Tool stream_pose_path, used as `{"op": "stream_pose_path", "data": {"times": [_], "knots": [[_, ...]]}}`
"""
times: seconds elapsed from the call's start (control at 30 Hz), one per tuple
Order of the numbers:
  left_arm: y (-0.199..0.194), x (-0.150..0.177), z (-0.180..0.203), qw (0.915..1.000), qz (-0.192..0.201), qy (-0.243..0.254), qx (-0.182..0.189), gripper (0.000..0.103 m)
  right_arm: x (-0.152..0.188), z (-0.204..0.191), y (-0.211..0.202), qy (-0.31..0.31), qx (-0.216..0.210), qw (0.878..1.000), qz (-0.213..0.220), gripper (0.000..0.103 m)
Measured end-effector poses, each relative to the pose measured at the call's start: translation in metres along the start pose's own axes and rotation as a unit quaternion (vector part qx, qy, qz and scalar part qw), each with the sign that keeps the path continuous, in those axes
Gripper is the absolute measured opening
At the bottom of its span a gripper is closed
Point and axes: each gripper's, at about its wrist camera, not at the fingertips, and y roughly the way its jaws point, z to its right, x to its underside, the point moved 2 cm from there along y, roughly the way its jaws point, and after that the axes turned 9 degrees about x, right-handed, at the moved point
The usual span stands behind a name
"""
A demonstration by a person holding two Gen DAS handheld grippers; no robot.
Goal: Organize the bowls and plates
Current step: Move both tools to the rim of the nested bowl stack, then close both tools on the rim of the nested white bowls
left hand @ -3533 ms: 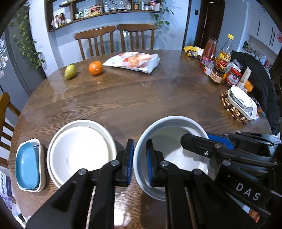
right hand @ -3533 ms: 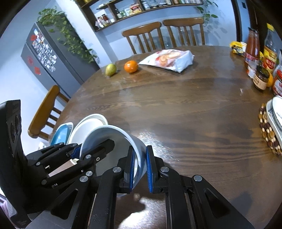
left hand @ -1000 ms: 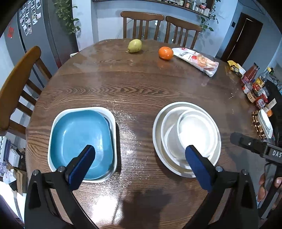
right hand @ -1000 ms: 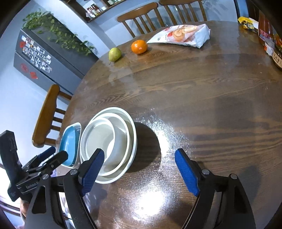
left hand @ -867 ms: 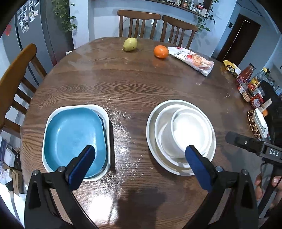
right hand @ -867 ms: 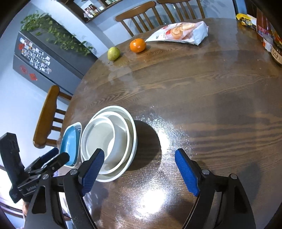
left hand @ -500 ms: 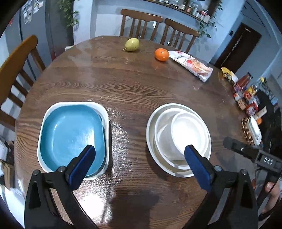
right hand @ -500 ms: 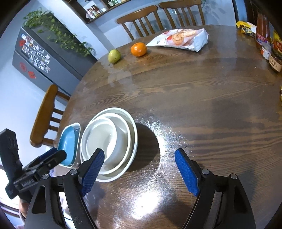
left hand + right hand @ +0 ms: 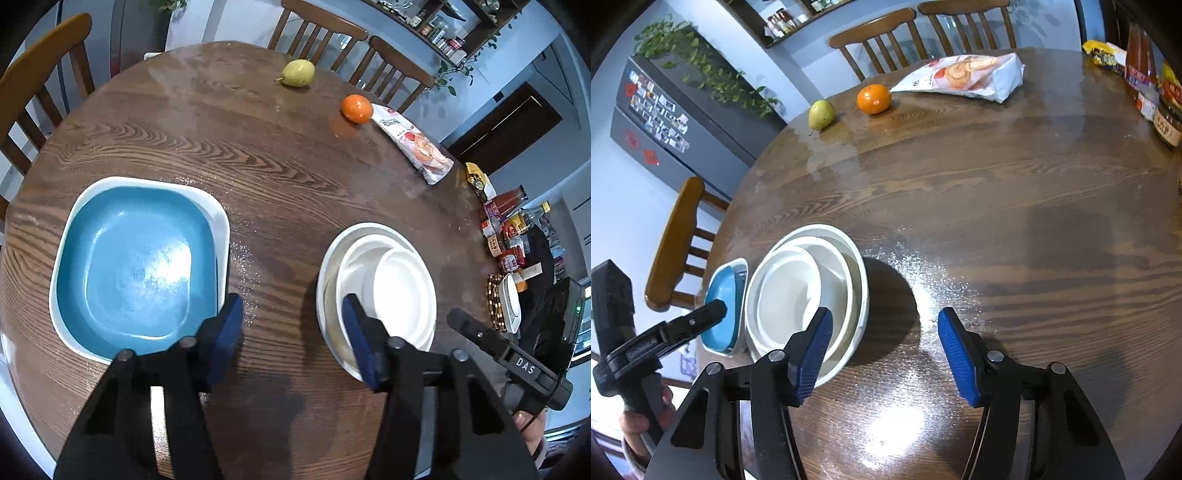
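Observation:
Two stacks sit on the round wooden table (image 9: 280,177). A blue square plate (image 9: 136,262) lies inside a white square dish (image 9: 221,221) on the left. On the right, white bowls (image 9: 402,291) nest on a white round plate (image 9: 325,273). My left gripper (image 9: 291,332) hovers above the bare wood between the stacks, its jaws closing with nothing between them. My right gripper (image 9: 884,358) hangs just right of the white bowls (image 9: 805,291); its jaws are closing too, on nothing. The blue plate (image 9: 720,306) shows at the left of the right wrist view.
A pear (image 9: 297,72), an orange (image 9: 356,108) and a snack bag (image 9: 417,144) lie at the far side. Bottles and jars (image 9: 506,225) crowd the right edge, beside a white dish on a beaded mat (image 9: 511,302). Wooden chairs (image 9: 40,77) ring the table.
Both grippers' jaws have narrowed from wide open. The left wrist view has rolled and shifted, so the stacks sit closer and tilted. The right gripper stayed in place.

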Motion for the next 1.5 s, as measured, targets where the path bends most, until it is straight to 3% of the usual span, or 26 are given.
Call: {"op": "stream_pose_path", "data": {"times": [0.1,0.33,0.43,0.57,0.87,1.27,1.5], "knots": [[0.002,-0.002,-0.003,1.0,-0.007,-0.003,-0.003,0.05,-0.001,0.001,0.003,0.001,-0.003,1.0,-0.006,0.049],[0.011,-0.007,-0.006,0.9995,-0.032,0.0,-0.004,0.05,-0.002,-0.001,0.011,-0.001,-0.001,1.0,-0.017,0.041],[0.017,-0.009,-0.007,0.9989,-0.047,-0.005,0.003,0.05,-0.004,-0.004,0.013,-0.007,0.011,1.0,-0.018,0.041],[0.021,-0.012,-0.009,0.9985,-0.055,-0.005,-0.004,0.042,-0.004,-0.005,0.015,-0.012,0.016,1.0,-0.023,0.041],[0.032,-0.01,-0.006,0.9971,-0.076,0.004,-0.008,0.042,-0.006,-0.007,0.021,-0.022,0.027,0.999,-0.029,0.04],[0.037,-0.007,-0.003,0.9964,-0.083,0.013,-0.015,0.038,-0.009,-0.013,0.023,-0.036,0.031,0.998,-0.032,0.031],[0.039,-0.008,-0.003,0.9961,-0.084,0.02,-0.017,0.038,-0.017,-0.018,0.03,-0.056,0.049,0.995,-0.062,0.031]]}}
